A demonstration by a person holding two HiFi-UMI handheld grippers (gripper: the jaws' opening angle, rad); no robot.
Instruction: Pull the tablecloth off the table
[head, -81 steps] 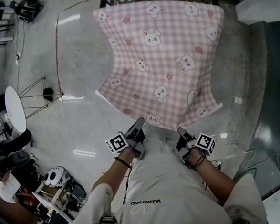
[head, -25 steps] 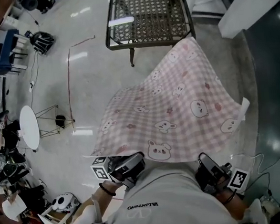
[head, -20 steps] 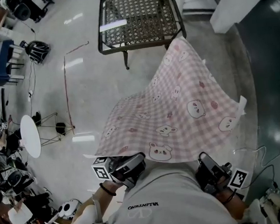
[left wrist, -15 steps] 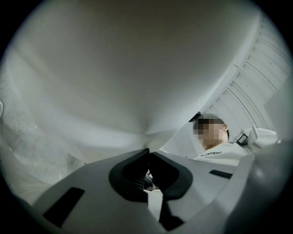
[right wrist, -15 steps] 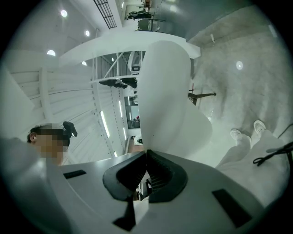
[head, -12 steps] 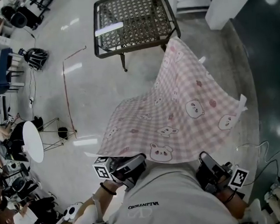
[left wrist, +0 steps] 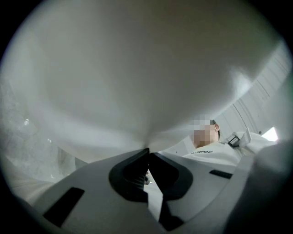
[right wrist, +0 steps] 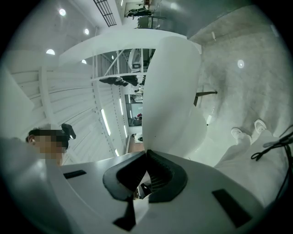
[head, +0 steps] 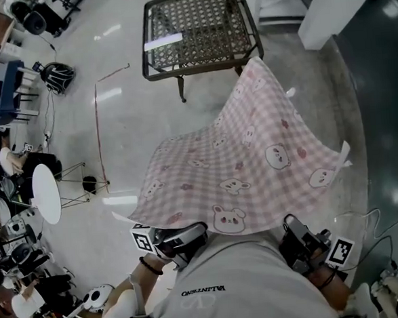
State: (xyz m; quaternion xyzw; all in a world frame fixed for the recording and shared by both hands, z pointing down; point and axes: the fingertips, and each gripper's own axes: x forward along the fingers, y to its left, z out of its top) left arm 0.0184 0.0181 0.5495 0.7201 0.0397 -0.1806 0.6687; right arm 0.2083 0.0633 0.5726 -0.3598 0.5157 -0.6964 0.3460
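The pink checked tablecloth (head: 247, 172) with bunny prints hangs in the air, off the dark metal mesh table (head: 200, 29); only its far corner lies close to the table's near right edge. My left gripper (head: 190, 231) is shut on the cloth's near left edge, my right gripper (head: 285, 227) is shut on the near right edge, both low by the person's chest. In the left gripper view the white underside of the cloth (left wrist: 137, 68) rises from the pinched jaws. The right gripper view shows the cloth (right wrist: 171, 91) running up from its closed jaws.
The pale glossy floor (head: 129, 126) spreads under the cloth. A small round white table (head: 46, 193) and cluttered equipment (head: 16, 269) stand at the left. A white block (head: 341, 5) sits at the upper right. Cables (head: 373, 217) lie at the lower right.
The cloth has come fully off the mesh table and been drawn toward the person. Over the last second it stays stretched between both shut grippers; the view has shifted slightly.
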